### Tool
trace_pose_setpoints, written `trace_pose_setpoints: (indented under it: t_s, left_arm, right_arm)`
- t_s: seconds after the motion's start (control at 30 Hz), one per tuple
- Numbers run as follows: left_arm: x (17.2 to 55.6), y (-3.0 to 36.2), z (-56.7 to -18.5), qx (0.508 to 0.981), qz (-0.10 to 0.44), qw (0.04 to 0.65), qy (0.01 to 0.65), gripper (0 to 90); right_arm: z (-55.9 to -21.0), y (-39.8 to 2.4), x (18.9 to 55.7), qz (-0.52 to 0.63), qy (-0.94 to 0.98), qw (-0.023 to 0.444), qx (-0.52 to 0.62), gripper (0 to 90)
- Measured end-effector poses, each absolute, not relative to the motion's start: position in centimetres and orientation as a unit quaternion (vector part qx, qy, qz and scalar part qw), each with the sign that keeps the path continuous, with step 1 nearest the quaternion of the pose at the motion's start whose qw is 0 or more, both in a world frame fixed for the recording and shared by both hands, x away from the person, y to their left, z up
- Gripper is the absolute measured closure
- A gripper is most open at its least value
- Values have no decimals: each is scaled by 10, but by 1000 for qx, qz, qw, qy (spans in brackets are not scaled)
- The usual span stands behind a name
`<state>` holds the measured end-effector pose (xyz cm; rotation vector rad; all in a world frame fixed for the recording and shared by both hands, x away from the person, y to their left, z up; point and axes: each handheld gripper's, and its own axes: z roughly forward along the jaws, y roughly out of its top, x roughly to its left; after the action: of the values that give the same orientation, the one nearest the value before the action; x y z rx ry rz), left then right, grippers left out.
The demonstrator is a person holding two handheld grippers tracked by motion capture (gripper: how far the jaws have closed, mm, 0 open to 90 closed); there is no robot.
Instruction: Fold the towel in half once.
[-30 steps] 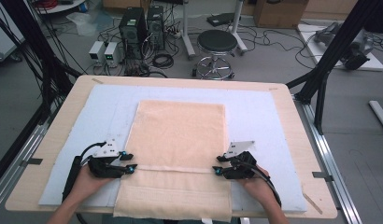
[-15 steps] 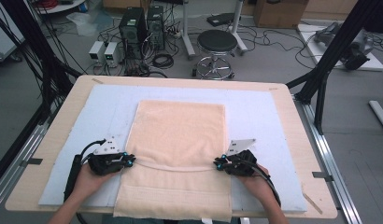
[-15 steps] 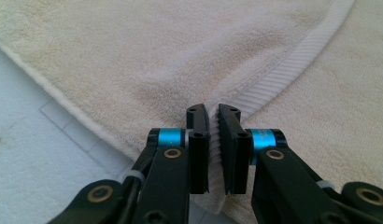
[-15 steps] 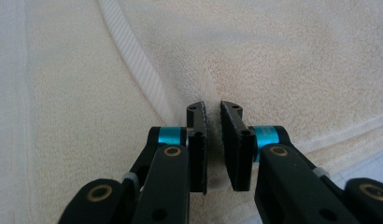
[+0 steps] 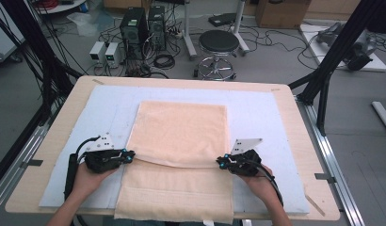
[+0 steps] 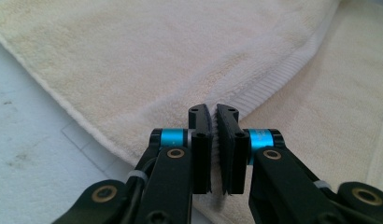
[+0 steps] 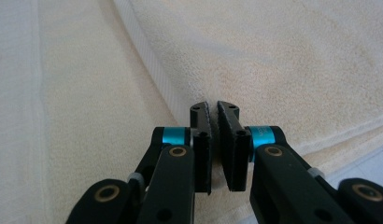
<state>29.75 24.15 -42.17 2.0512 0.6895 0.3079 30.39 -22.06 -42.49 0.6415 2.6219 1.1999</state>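
Peach towel [image 5: 181,134], just one, has its folded edge pinched by two grippers, left gripper [image 5: 127,155] and right gripper [image 5: 222,161]

- Even, bright overhead light falls across the high view, with only faint shadows.
- Both gripper views are sharp at the jaws, softer toward the far cloth.
- No glare; the high view looks slightly grainy.

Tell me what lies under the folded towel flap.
Under the flap lies the towel's lower layer, bare toward the near edge; beneath that, the pale blue mat on the table. What the flap covers stays hidden. Each claw, left and right, pinches the flap's hem.
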Motion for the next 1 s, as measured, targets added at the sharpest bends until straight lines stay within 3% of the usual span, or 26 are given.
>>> trace_pose_setpoints:
  t_s: [1.0]
  left_arm:
    - [290,236,-395,836,156,461,254,845]
  right_arm:
    - [-385,-231,304,423,880,78,201,848]
